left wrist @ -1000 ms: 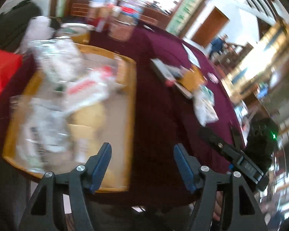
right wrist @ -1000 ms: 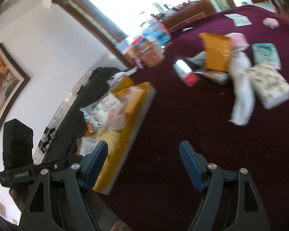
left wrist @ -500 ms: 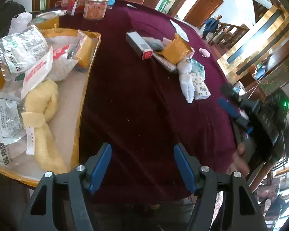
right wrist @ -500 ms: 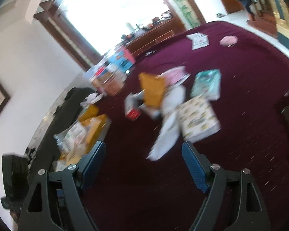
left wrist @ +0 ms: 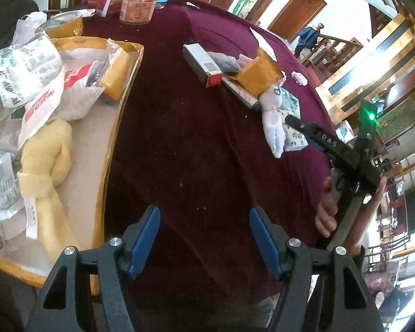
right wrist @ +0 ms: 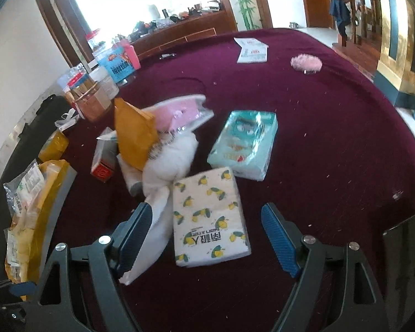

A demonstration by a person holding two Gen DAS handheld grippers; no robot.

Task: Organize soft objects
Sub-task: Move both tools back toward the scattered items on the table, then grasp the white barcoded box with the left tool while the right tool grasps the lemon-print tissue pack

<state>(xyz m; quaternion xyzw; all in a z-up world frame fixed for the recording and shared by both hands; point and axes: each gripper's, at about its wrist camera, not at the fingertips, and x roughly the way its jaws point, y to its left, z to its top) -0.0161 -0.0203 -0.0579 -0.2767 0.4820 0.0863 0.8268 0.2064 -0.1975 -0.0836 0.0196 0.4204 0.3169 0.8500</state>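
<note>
My right gripper [right wrist: 207, 238] is hanging wide open and empty over the lemon-print tissue pack [right wrist: 209, 217], which is lying between my jaws, long axis pointing toward 12 o'clock. My left gripper [left wrist: 204, 238], also open and empty, is hovering well apart from it.

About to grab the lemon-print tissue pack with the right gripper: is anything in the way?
Nothing visible. The right gripper is open with the lemon-print tissue pack directly between its fingers. The white plush lies against the pack's left edge, near the left finger.
</note>
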